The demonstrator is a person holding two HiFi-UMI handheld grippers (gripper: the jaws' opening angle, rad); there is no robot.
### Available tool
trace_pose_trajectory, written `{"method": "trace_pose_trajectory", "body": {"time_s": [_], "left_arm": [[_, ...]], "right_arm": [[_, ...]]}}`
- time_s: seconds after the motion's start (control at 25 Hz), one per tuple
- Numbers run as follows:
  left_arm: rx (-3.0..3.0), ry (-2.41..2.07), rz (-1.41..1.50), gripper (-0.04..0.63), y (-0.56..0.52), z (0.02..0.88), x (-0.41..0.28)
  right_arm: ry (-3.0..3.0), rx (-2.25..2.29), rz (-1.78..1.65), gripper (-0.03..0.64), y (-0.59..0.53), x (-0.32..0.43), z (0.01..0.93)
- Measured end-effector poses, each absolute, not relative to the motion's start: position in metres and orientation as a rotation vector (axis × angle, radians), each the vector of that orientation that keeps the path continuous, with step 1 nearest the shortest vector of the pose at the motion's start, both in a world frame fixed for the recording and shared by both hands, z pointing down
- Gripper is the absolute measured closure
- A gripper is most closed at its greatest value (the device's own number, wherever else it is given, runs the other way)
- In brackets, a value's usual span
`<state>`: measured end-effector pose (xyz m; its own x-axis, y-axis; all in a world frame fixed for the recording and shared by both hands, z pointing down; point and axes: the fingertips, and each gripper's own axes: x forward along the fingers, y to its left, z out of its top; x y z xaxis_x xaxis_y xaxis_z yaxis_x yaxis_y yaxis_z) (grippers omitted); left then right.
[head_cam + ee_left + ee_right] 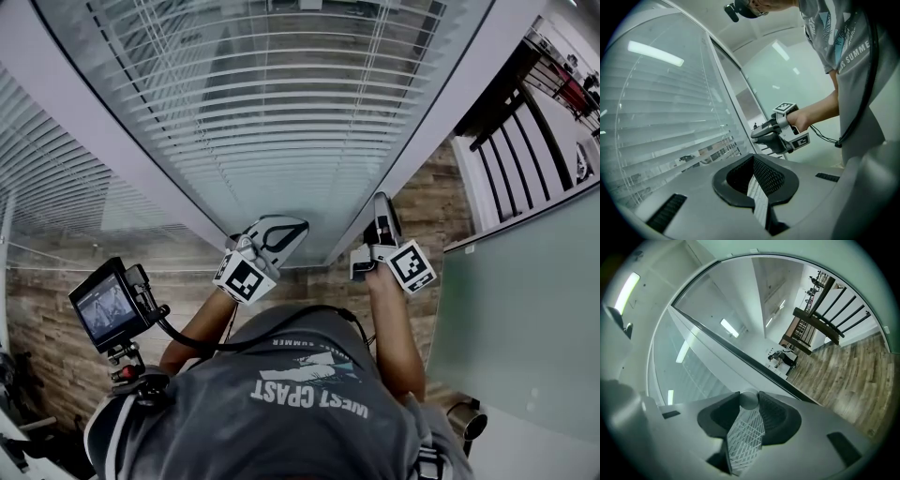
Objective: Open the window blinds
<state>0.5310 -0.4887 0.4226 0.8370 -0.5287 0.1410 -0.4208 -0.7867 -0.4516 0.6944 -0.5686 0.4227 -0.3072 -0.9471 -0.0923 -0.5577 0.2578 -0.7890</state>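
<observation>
Here, a round knob (pixel 749 400) sits pinched between the right gripper (pixel 749 402) jaws.

Office — frosted glass partition (pixel 525 319), slatted blinds (pixel 281 112), wood-plank floor (pixel 843 376), strip light (pixel 628 291)

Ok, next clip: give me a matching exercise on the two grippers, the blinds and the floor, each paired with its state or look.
Things:
1. left gripper
2. right gripper
3. window blinds
4. floor

States:
A. wood-look planks
B. jaws shut on a small round knob
C. jaws together, nothing between them
D. pale horizontal slats

Pairs: 1-C; 2-B; 3-D; 4-A
</observation>
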Motion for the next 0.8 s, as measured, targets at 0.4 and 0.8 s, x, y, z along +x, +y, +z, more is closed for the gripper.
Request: {"method": "trace_pose_trajectory", "body": {"time_s": [0.4, 0.8], "left_arm": [[-2.597, 0.723, -0.365, 0.592, -0.489, 0.424, 0.523], [-2.605, 0.716, -0.271, 0.592, -0.483, 0.421, 0.515]], "right_arm": [[2.305, -1.643, -0.452, 0.495, -0.554, 0.699, 0.401], [2.872, -1.514, 0.272, 0.494, -0.509, 0.626, 0.370]]}}
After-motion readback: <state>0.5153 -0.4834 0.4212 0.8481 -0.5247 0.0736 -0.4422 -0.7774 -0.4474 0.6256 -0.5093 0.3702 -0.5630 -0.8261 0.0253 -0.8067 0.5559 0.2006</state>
